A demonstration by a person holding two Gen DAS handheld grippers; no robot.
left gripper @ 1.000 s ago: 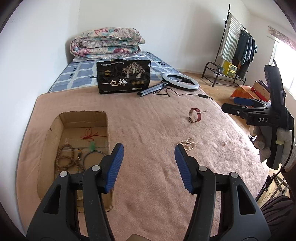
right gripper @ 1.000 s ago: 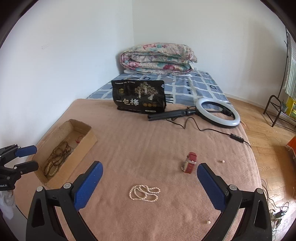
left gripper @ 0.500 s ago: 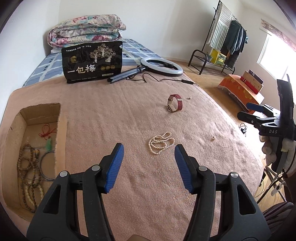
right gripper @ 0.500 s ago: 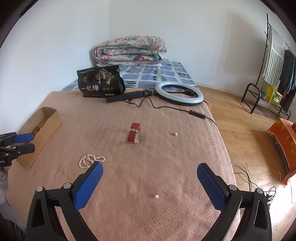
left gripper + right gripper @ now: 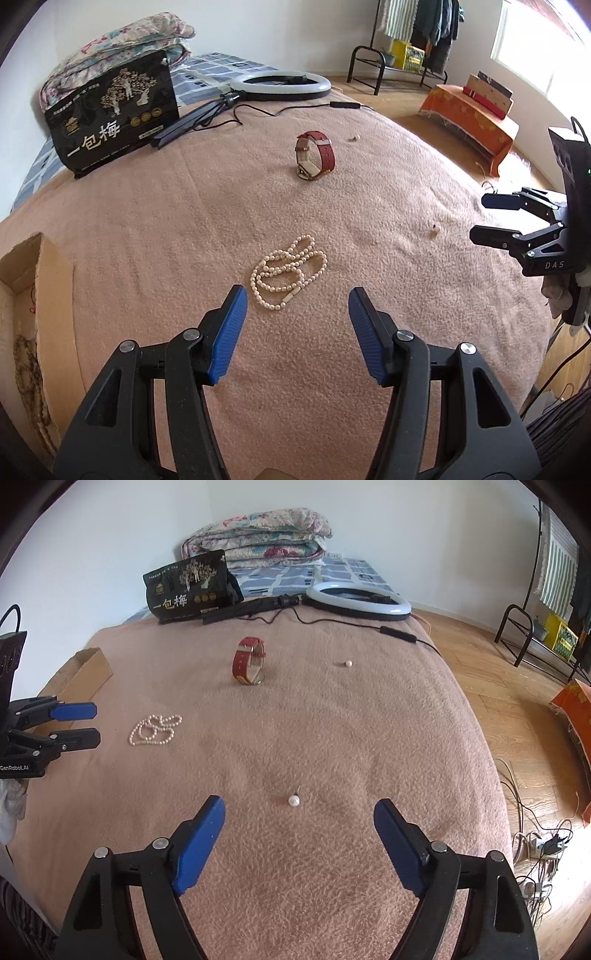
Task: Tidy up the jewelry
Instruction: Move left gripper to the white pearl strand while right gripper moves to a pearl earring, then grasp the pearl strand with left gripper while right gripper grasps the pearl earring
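Observation:
A white pearl necklace (image 5: 288, 273) lies coiled on the pink blanket just ahead of my left gripper (image 5: 297, 293), which is open with nothing between its blue pads. A red-strapped watch (image 5: 316, 155) stands farther back. At the left edge a cardboard box (image 5: 44, 280) holds wooden beads (image 5: 29, 373). My right gripper (image 5: 299, 805) hovers low over a single pearl earring (image 5: 293, 800). Its jaws are closing, and the pearl lies between the tips, untouched. A second pearl (image 5: 348, 663) sits beyond, with the watch (image 5: 249, 661) and the necklace (image 5: 155, 730) to the left.
A black printed bag (image 5: 114, 114), a ring light (image 5: 358, 600) with its cable and a folded quilt (image 5: 258, 535) fill the back of the bed. The bed drops off at the right to a wooden floor with loose wires (image 5: 535, 842).
Both grippers came forward and down toward the blanket. The left view swung from the box to the necklace. The right jaws narrowed and the pearl earring now lies between them.

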